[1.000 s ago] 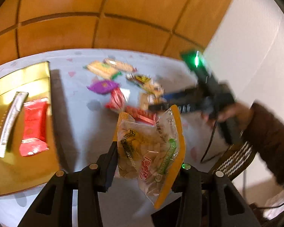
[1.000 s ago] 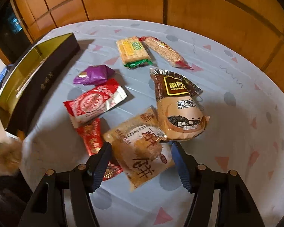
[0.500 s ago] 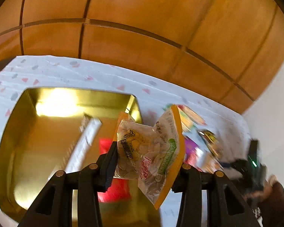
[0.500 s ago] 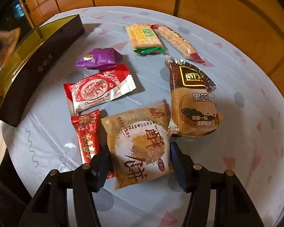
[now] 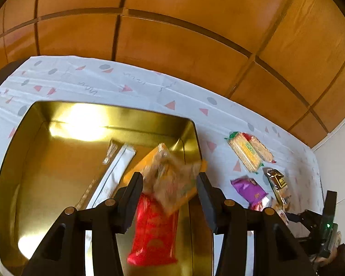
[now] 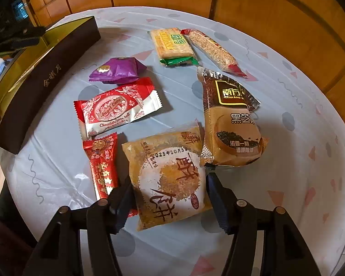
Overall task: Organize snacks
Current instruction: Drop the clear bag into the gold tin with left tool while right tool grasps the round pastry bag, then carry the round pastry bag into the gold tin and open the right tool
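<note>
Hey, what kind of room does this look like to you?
Probably a home dining or living room, though I can't be sure. A round table under a patterned tablecloth holds loose wrapped snacks like a purple candy packet, a gold gift tin sits on it, and wood panelling stands behind.

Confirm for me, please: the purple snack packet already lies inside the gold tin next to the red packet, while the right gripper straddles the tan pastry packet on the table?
Not quite. The purple snack packet lies on the tablecloth, outside the gold tin, as the right wrist view shows. The rest holds: the red packet is in the tin, and the right gripper straddles the tan pastry packet.
</note>
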`<state>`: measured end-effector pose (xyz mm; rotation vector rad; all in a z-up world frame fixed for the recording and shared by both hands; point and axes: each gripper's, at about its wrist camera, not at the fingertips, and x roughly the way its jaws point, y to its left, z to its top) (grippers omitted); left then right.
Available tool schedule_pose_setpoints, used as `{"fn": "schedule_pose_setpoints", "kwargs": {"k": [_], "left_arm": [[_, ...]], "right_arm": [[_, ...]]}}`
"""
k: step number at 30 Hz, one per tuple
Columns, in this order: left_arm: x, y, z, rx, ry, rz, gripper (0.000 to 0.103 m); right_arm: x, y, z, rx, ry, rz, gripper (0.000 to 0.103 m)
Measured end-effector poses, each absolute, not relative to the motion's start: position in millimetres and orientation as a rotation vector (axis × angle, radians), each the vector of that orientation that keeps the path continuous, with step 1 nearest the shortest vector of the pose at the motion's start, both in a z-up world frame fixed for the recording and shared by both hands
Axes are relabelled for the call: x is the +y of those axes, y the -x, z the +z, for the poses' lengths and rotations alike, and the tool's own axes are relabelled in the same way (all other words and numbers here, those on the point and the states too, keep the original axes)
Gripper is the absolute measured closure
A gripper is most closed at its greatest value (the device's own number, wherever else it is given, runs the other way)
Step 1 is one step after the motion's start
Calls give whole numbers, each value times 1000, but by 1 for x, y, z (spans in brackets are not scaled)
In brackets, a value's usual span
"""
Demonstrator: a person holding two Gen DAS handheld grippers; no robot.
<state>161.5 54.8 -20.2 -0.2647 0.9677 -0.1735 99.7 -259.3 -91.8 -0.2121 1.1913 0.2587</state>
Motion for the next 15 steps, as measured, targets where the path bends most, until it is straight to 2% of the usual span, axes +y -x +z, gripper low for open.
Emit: {"fn": "schedule_pose_setpoints", "kwargs": {"k": [15], "left_arm": [[37, -60, -33, 967, 139, -137, 54]], "right_arm": [[-256, -92, -90, 1176, 250, 260, 44]]}}
